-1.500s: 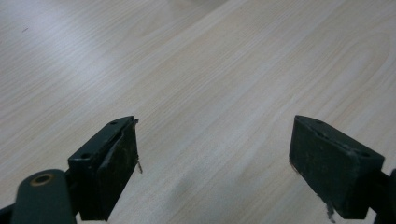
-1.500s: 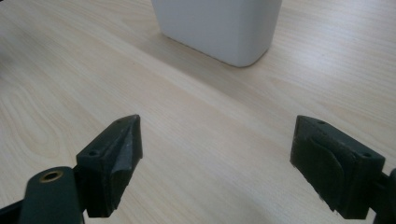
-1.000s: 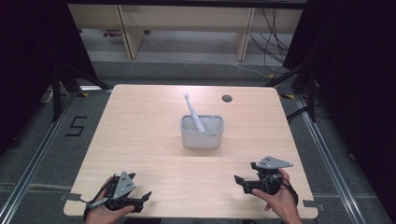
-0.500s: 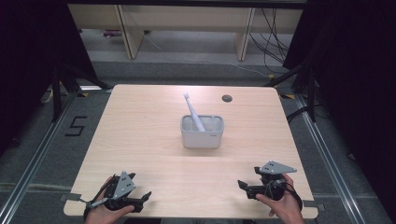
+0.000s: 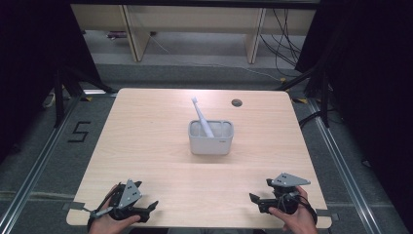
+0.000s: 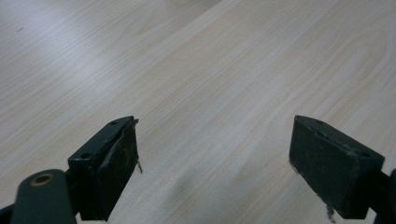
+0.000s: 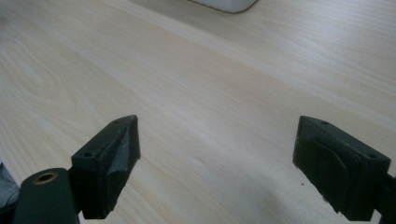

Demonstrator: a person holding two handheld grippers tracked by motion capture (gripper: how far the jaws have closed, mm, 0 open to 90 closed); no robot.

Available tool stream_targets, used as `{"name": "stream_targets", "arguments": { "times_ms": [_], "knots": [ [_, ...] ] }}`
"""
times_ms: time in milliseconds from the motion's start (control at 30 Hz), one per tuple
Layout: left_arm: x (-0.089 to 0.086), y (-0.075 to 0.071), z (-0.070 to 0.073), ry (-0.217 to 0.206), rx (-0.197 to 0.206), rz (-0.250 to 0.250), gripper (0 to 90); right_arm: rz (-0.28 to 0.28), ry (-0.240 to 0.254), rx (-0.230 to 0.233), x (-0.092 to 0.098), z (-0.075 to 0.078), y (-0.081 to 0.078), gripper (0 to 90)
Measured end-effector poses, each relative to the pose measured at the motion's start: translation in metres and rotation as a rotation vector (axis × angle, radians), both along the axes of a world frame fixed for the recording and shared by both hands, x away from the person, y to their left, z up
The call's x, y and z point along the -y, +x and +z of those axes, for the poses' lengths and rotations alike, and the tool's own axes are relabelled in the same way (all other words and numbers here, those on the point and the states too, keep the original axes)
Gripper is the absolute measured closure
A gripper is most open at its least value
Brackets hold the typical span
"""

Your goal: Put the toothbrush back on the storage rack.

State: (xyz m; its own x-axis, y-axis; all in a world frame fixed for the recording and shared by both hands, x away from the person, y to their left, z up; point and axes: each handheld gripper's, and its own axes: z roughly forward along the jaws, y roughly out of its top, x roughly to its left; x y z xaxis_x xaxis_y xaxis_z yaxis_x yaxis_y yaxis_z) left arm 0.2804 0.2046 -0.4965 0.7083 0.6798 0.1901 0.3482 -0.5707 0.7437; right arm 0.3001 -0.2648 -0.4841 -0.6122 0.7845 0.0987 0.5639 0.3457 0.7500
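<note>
the left gripper (image 5: pixel 146 208) rested low at the near left corner of the desk (image 5: pixel 146 131), held in a hand (image 5: pixel 109 223); in the left gripper view its two black jaws stood wide apart with bare wood grain between them. the right gripper (image 5: pixel 257 201) sat near the near right corner, also in a hand (image 5: pixel 292 217), and in the right gripper view its jaws gaped just as wide over the wood, holding nothing. the white holder (image 5: pixel 211 137) stood around the middle of the desk, well apart from both grippers, its bottom edge showing at the top of the right gripper view (image 7: pixel 224 4). a white toothbrush (image 5: pixel 201 116) stood inside it, leaning toward the far left. a small dark hole (image 5: pixel 236 102) lay in the desk beyond the holder.
</note>
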Motion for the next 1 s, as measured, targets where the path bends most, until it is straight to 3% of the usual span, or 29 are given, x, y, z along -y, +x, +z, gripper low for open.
{"name": "stream_targets", "arguments": {
  "times_ms": [33,67,100,133,167,200,267,333,400,433,533,567,733,800,833,900,933,1000],
  "knots": [
    [-0.002,0.001,0.001,0.030,0.000,-0.010,15.1,0.007,0.010,-0.007,0.000,-0.001,0.000,15.7],
    [0.001,0.000,-0.001,-0.012,0.003,0.014,15.1,0.005,0.005,-0.009,0.001,-0.001,-0.001,15.8],
    [0.001,0.000,-0.001,-0.016,0.003,0.017,15.1,-0.017,0.015,-0.035,0.000,-0.001,-0.004,15.7],
    [0.001,0.000,-0.001,-0.016,0.002,0.009,15.1,-0.019,0.009,-0.022,0.001,-0.001,-0.004,15.8],
    [-0.001,0.000,0.001,0.018,-0.001,-0.007,15.1,-0.021,0.018,-0.036,0.002,-0.002,-0.005,15.7],
    [-0.001,0.000,0.001,0.019,0.000,-0.008,15.1,-0.011,0.003,-0.006,0.004,-0.003,-0.004,15.8],
    [0.001,0.000,-0.002,-0.017,0.003,0.015,15.2,-0.019,0.013,-0.019,0.005,-0.004,-0.007,15.7],
    [-0.001,0.001,0.001,0.023,-0.007,-0.017,15.1,-0.015,0.000,-0.003,0.008,-0.004,-0.007,15.8],
    [-0.001,0.001,0.001,0.023,0.000,-0.013,15.1,-0.006,-0.002,-0.007,0.010,-0.005,-0.007,15.8],
    [-0.001,0.001,0.001,0.020,-0.004,-0.016,15.2,-0.026,0.018,-0.021,0.010,-0.006,-0.009,15.8],
    [-0.001,0.001,0.000,0.024,-0.001,-0.015,15.1,-0.023,0.003,-0.014,0.013,-0.006,-0.010,15.8],
    [0.002,0.000,-0.002,-0.019,-0.001,0.011,15.1,-0.023,0.005,-0.015,0.014,-0.006,-0.010,15.7],
    [0.002,0.000,-0.002,-0.018,0.002,0.010,15.1,-0.037,0.021,-0.025,0.014,-0.006,-0.011,15.7],
    [0.001,0.000,-0.002,-0.021,0.000,0.009,15.2,-0.026,0.003,0.002,0.017,-0.007,-0.010,15.8],
    [0.000,0.000,-0.001,0.003,-0.001,-0.003,15.2,-0.025,0.003,0.002,0.017,-0.007,-0.010,15.7],
    [0.002,0.000,-0.002,-0.020,-0.001,0.009,15.1,-0.030,0.002,-0.004,0.018,-0.006,-0.010,15.8],
    [0.002,0.000,-0.002,-0.017,0.001,0.007,15.1,-0.045,0.024,-0.029,0.016,-0.007,-0.011,15.8],
    [0.002,0.000,-0.002,-0.019,0.000,0.006,15.1,-0.039,0.015,-0.016,0.017,-0.007,-0.011,15.7]
  ]
}}
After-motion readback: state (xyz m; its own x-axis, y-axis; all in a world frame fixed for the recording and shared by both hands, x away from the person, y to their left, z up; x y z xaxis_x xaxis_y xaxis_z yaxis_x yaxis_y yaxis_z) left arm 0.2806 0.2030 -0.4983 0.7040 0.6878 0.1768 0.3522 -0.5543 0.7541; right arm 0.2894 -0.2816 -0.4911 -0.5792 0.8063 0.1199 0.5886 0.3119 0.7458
